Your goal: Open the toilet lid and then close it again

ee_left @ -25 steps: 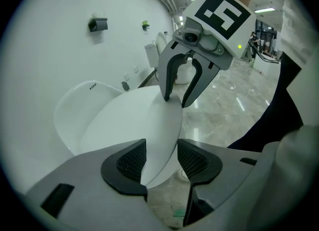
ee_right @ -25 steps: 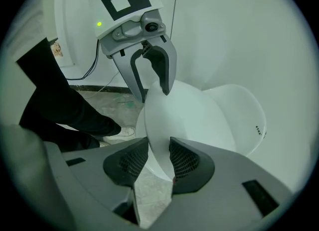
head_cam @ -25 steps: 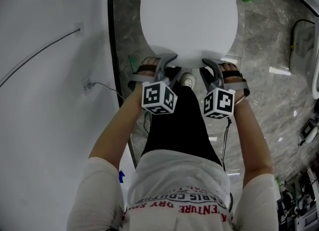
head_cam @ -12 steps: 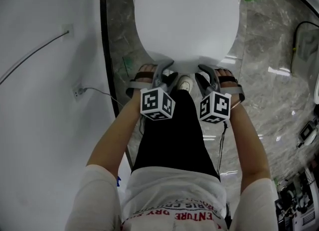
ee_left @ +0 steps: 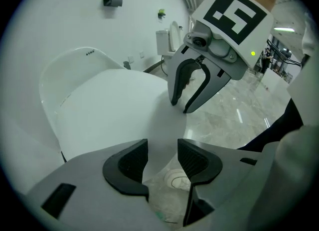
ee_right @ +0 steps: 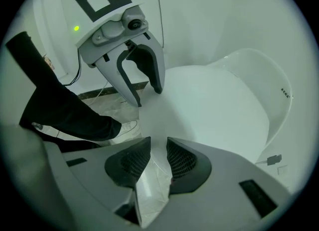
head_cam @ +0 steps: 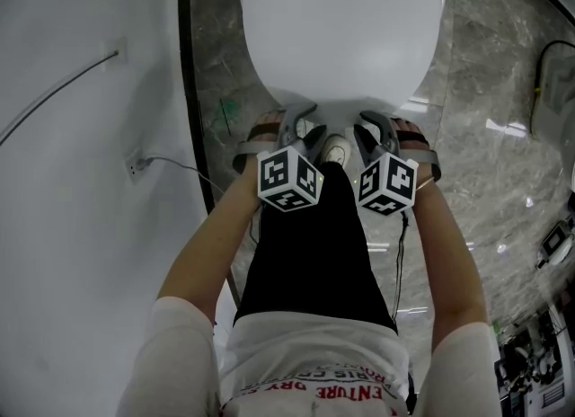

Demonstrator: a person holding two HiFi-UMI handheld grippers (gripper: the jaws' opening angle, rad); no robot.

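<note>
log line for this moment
lid: looks down | left tongs: open, at lid's front edge | right tongs: open, same edge | lift: not begun

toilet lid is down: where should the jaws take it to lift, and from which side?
Take the toilet lid by its front lip, coming in from the front. The top is broad and smooth, with nothing to pinch. The thin overhanging lip is the only bite, and it is probably farthest from the hinge. The left gripper and right gripper sit there, jaws apart.
</note>
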